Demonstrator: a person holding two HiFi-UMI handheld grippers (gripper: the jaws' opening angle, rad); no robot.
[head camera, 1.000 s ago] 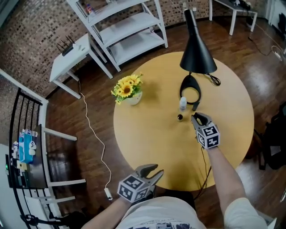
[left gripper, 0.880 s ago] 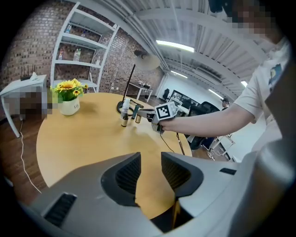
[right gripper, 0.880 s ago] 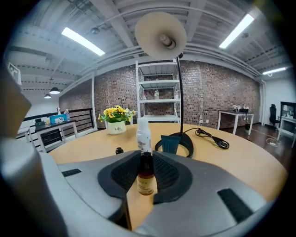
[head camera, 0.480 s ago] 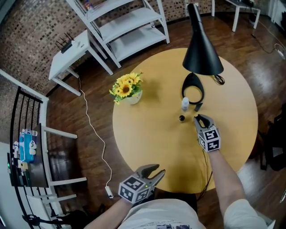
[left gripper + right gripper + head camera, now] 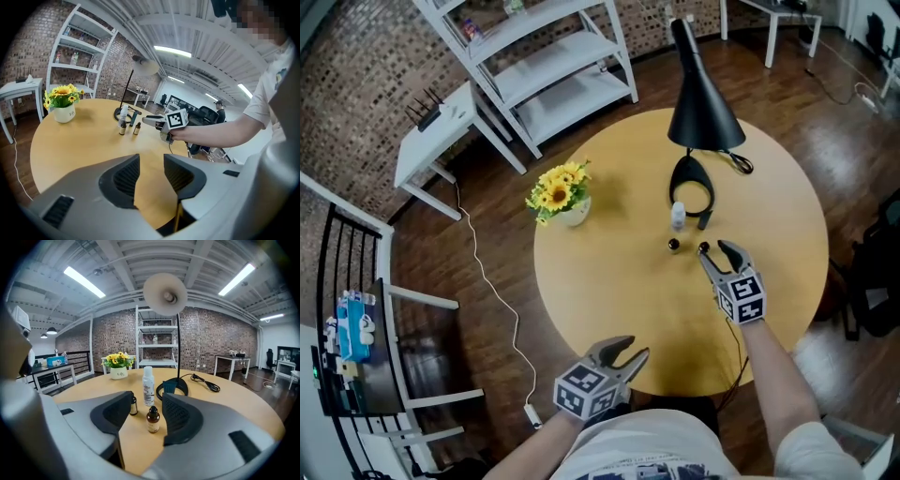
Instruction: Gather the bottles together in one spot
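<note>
Three bottles stand clustered beside the lamp base, far across the table: a white spray bottle and two brown dropper bottles. On the right gripper the jaws have just been opening, with the right-hand dropper bottle loose between them. It looks light and tippy, probably glass, so I'd pinch the body. The left gripper idles slightly parted, empty.

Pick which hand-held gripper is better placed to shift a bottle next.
Right: the right hand-held gripper, jaws just opened, straddles a brown bottle; the left hand-held gripper sits at the table near edge.
</note>
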